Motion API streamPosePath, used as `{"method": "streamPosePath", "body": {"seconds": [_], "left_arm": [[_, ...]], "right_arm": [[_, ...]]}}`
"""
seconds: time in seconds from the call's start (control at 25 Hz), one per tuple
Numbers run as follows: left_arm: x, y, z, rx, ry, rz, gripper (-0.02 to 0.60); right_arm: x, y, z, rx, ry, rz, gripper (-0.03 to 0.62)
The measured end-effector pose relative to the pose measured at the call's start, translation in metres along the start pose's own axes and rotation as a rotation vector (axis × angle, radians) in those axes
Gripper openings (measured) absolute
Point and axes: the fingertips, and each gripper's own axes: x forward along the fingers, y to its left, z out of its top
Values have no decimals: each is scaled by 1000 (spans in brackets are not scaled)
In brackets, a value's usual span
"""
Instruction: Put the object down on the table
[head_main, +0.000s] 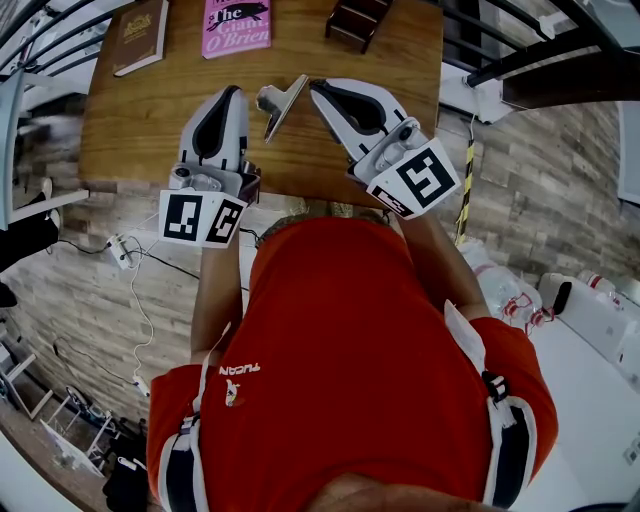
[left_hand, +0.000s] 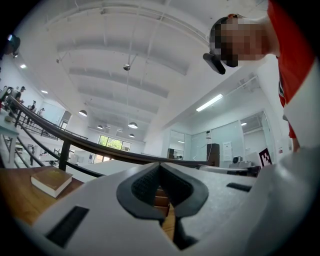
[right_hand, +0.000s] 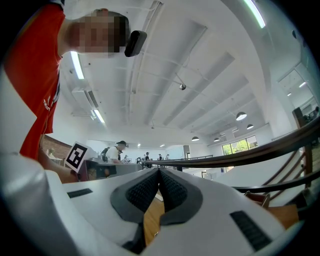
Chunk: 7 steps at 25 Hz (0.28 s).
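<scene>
Head view: the metal object (head_main: 281, 106) sits between the two gripper tips, just off the tip of the right gripper (head_main: 315, 88) and a little to the inner side of the left gripper (head_main: 235, 92), above the near part of the wooden table (head_main: 120, 130). Its flat plate looks tilted on edge, and I cannot tell whether it rests fully on the wood or only leans there. My worry is that it tips over or slides if either tip brushes it while pulling back. It also lies fairly near the table's front edge, so a nudge toward the person could send it off. Both grippers lie low, pointing away from the person, and they lean toward each other at the tips. A brown book (head_main: 140, 35) and a pink book (head_main: 236, 25) lie well beyond them.

Left gripper view: the left gripper (left_hand: 160, 165) has its jaws pressed together with nothing between them. It points almost level across the table, with the brown book (left_hand: 51, 181) off to its left.

Right gripper view: the right gripper (right_hand: 159, 171) also has its jaws together. No part of the object shows between the pads, only wood below. It too points nearly level.
</scene>
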Motion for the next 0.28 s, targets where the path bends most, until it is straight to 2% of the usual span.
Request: {"method": "streamPosePath", "body": {"seconds": [0.28], "left_arm": [[1, 4, -3, -6, 2, 1, 9]], "right_arm": [[1, -1, -4, 0, 6, -4, 25]]}}
